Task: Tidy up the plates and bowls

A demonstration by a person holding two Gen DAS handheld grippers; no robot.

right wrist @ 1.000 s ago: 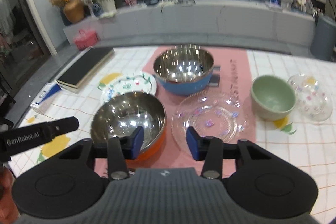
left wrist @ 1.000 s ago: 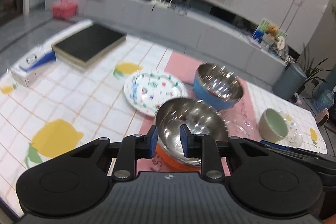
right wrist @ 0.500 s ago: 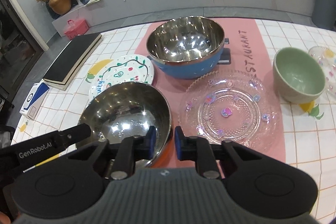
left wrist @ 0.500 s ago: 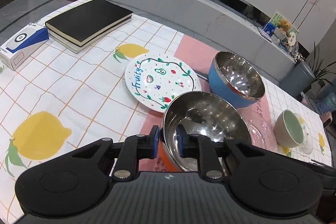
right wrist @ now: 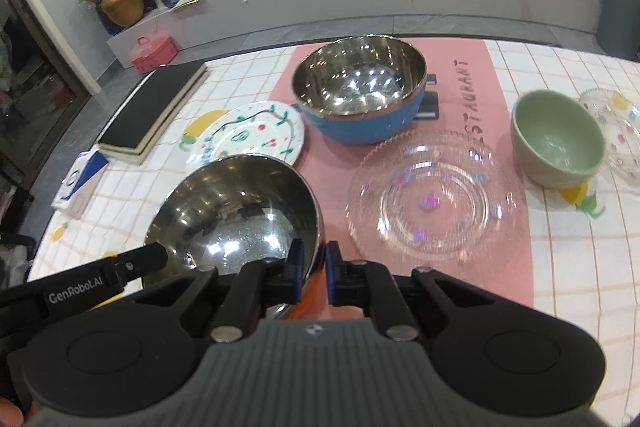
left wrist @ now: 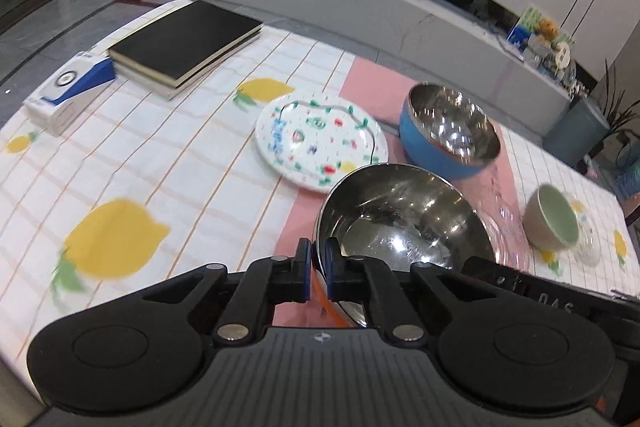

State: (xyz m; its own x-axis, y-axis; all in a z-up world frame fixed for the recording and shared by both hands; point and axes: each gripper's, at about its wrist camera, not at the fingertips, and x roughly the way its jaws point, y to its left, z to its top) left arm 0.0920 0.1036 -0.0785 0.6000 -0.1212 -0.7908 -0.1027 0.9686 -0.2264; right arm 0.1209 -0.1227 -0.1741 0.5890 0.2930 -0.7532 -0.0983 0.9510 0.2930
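An orange bowl with a steel inside (left wrist: 404,223) (right wrist: 236,211) sits nearest me on the pink mat (right wrist: 460,83). My left gripper (left wrist: 317,267) is shut on its left rim. My right gripper (right wrist: 312,271) is closing on the right rim, which is pinched between its blue pads. Behind it stand a blue steel-lined bowl (right wrist: 360,87) (left wrist: 452,135) and a white painted plate (right wrist: 248,139) (left wrist: 320,143). To the right lie a clear glass plate (right wrist: 432,195) and a green bowl (right wrist: 558,143) (left wrist: 554,223). Whether the orange bowl has left the mat I cannot tell.
A small clear glass dish (right wrist: 616,131) lies beside the green bowl at the table's right edge. Stacked black books (left wrist: 184,43) and a blue-and-white box (left wrist: 68,91) occupy the far left corner. A lemon-print cloth (left wrist: 160,187) covers the table.
Both grippers' jaws have closed from wide apart onto the orange bowl's rim, left on the left side, right on the right. Both views have tipped down toward the table.
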